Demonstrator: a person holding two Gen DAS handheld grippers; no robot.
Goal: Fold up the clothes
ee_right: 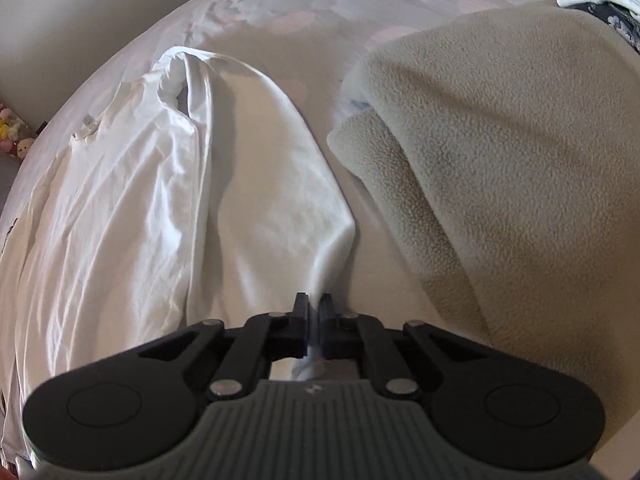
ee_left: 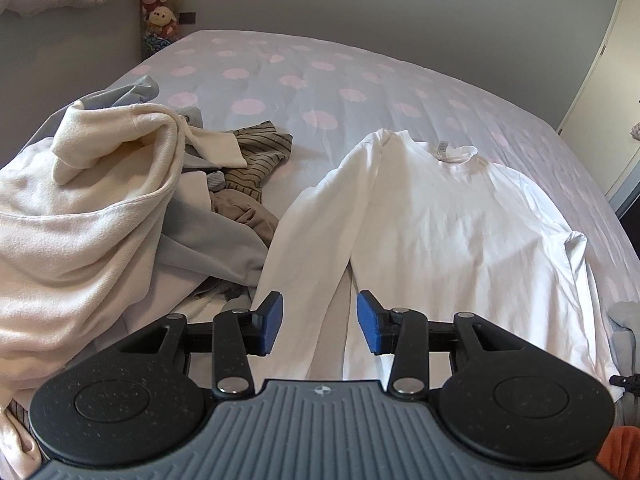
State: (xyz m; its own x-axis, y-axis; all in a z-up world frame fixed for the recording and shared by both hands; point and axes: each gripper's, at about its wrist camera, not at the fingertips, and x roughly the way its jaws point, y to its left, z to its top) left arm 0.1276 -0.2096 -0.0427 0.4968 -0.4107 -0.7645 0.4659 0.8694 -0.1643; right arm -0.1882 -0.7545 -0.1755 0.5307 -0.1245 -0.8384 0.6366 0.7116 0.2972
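Bed: a wide bed [ee_left: 320, 80] with a pale sheet printed with pink dots is carrying everything; no box or basket is showing, the bed itself is holding the clothes.
Fleece blanket: a big beige fleece blanket [ee_right: 500, 140] is lying folded over on the right side in the right wrist view, just beside the shirt sleeve.
Pile of clothes: a heap [ee_left: 100, 208] is lying to the left of the shirt, with a cream hooded sweater on top, grey cloth under it, and a striped olive piece [ee_left: 262, 148] and a brown piece behind.
White shirt: a long-sleeved white shirt [ee_left: 460, 220] is lying flat in the middle of the bed, neck label away from the cameras, its left-view sleeve lying down along the body.
Right gripper: the right gripper [ee_right: 314, 322] is pointing steeply downward and its jaws are pinching the end of the other white sleeve [ee_right: 280, 200].
Left gripper: the left gripper [ee_left: 320, 326] is hanging over the sleeve and the hem, blue pads [ee_left: 272, 320] standing apart, nothing pressed between them.
Hard to make out: soft toys [ee_left: 160, 4] at the wall are small; an orange patch at the lower right corner is cut off.
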